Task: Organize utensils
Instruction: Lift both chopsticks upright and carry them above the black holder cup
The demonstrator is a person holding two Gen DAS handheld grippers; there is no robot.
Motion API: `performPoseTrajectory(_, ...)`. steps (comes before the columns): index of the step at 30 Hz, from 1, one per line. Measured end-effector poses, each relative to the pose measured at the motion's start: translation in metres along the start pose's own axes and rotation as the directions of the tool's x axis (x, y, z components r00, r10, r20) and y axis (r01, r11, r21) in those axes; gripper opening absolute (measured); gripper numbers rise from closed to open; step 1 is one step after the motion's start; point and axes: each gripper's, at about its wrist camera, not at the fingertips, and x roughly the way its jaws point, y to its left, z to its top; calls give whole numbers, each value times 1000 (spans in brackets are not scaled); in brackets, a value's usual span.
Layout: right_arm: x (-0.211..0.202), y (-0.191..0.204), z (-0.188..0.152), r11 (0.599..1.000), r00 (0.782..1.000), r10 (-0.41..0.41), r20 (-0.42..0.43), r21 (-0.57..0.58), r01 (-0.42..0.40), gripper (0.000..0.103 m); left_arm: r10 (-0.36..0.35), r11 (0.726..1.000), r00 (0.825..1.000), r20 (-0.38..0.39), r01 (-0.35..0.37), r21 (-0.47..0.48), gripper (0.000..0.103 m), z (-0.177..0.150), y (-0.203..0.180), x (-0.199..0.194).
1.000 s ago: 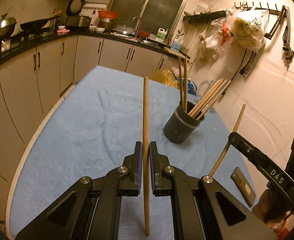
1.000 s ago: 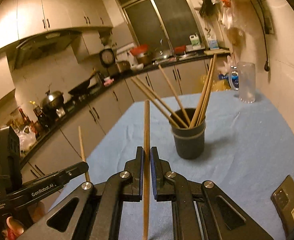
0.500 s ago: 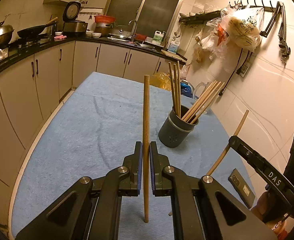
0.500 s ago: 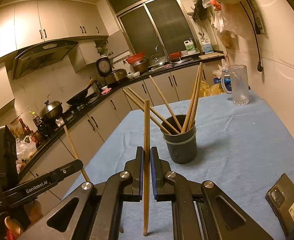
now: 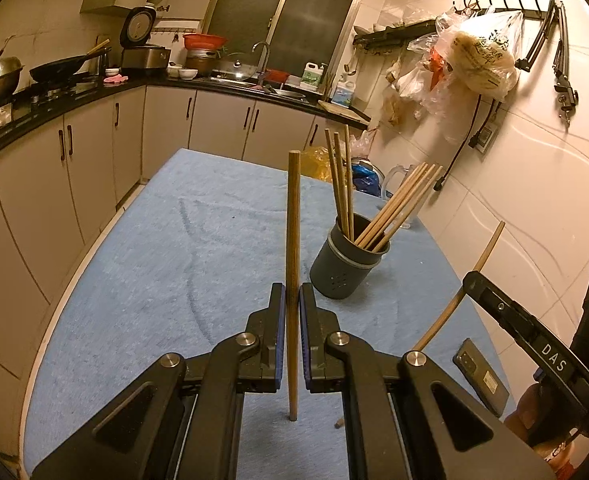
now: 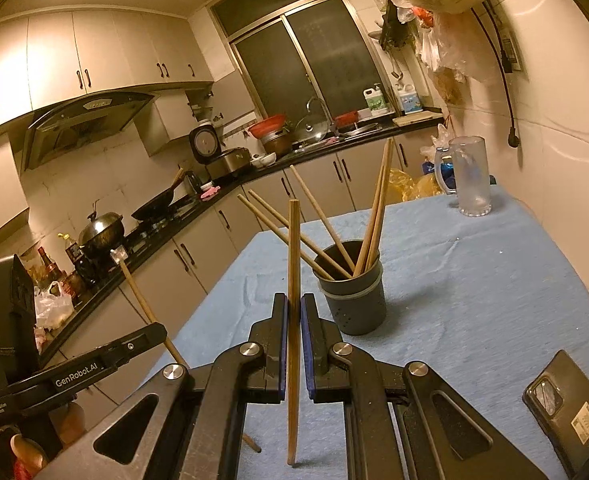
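moved: holder (image 5: 348,266) sits further right in left view | both hand-held grippers (image 5: 290,308) (image 6: 293,316) pinch upright chopsticks (image 5: 293,264) (image 6: 293,280) | holder on bench (image 5: 154,264), ahead, slightly right, nearer right one

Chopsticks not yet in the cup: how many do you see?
2: the left tool grips one chopstick, the right tool grips the other chopstick. More may be hidden.

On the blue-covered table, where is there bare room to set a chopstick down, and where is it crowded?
Free: the wide stretch of blue cloth between the cabinet-side edge and the grey holder; also the cloth between holder and glass mug. Crowded: the near wall-side corner, where the phone lies, and the front edge, where the left gripper and right gripper stand chopsticks upright.
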Motion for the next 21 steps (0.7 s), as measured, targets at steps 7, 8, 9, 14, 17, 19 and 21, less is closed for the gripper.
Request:
performPoseTrajectory(7,-3,-6,1,1000,1000,-3,6,12,3,7,-3,1000,1000,-4,3,5,6,2,-4,1)
performPoseTrajectory(8,-3,-6,2,1000,1000,-3,7,13,3,7,-2,1000,1000,-4,2,5,6,2,-4,1)
performPoseTrajectory(9,-4,-7,2,1000,1000,-4,10,14,4,7,-2,1000,1000,-4,2,7,6,2,-5,1)
performPoseTrajectory(14,-7,-11,5,1000,1000,-6,17,22,6,7,-3,1000,1000,-2,3,17,6,4,-10,1)
performPoseTrajectory(17,-10,-14,7,1000,1000,-7,22,30,7,7,-6,1000,1000,0,6,25,6,5,-13,0)
performPoseTrajectory(19,-12,-16,9,999,1000,-9,29,32,8,7,-6,999,1000,2,6,32,6,7,-16,0)
performPoseTrajectory(21,-14,-18,11,999,999,-10,35,34,9,7,-8,999,1000,5,8,38,6,9,-18,-1)
